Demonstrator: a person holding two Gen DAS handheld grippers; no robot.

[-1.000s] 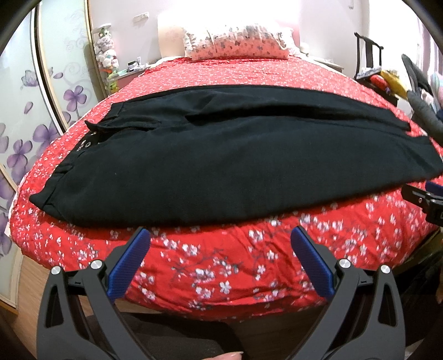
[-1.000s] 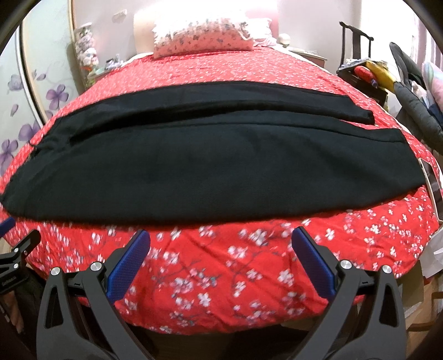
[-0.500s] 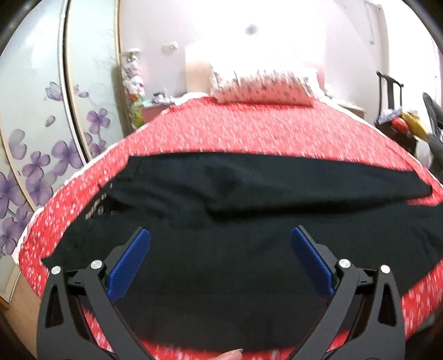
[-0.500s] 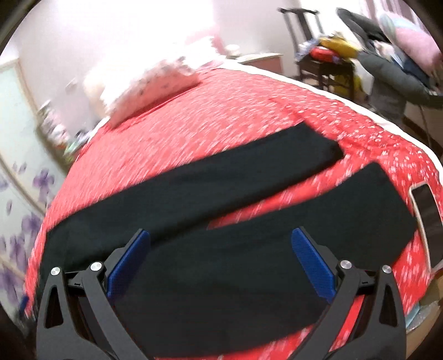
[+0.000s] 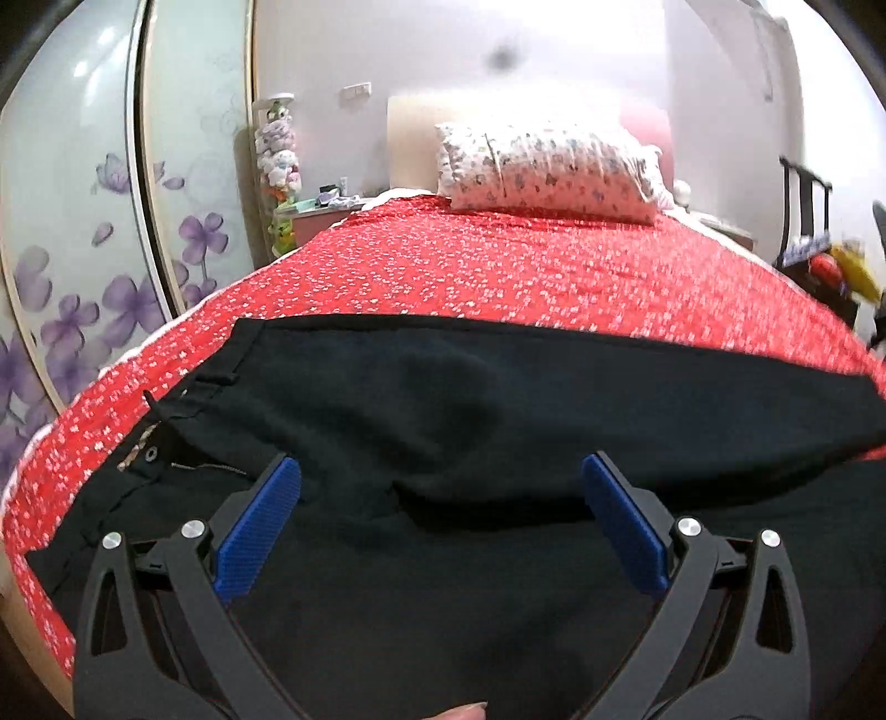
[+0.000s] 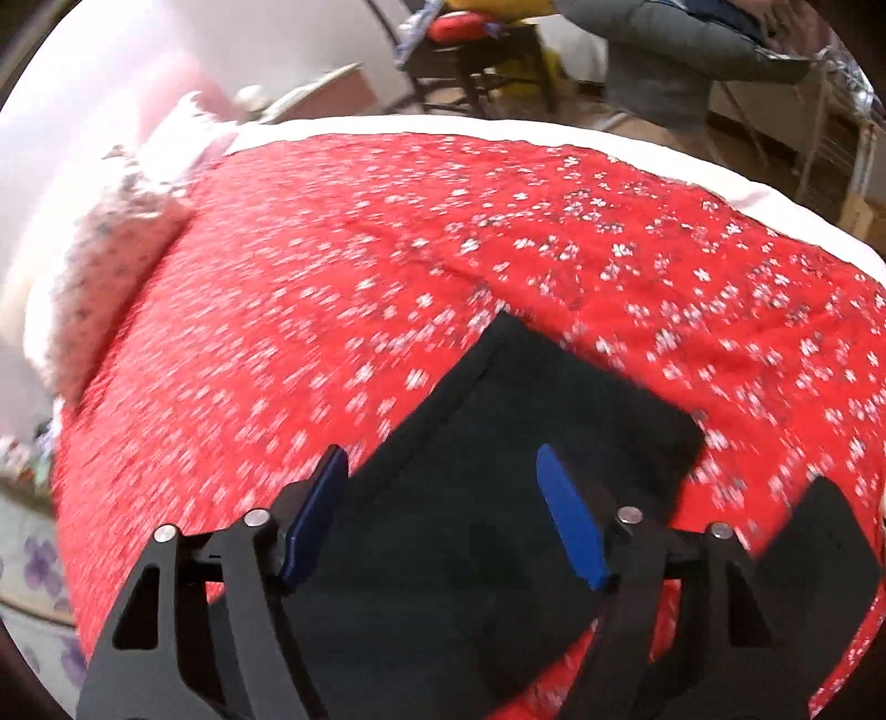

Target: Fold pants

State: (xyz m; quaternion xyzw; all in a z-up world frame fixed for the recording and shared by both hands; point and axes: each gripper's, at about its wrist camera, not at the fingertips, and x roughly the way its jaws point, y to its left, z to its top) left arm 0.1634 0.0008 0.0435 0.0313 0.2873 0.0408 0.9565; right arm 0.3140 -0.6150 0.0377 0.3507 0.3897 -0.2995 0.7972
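My right gripper (image 6: 443, 515) low centre, jaws closing over black pants (image 6: 531, 410) leg end, pads not pressing cloth. Red floral bedspread (image 6: 387, 266) fills mid frame; pillow (image 6: 111, 266) left, blurred.

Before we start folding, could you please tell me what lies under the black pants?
The black pants lie on the red floral bedspread. Whatever is directly beneath the fabric is covered.

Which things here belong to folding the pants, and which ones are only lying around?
Belong to the job:
black pants, spread flat on the bed
left gripper, open over the waist end
right gripper, jaws closing over a leg end, not gripping

Only lying around:
red floral bedspread
pillow
grey jacket
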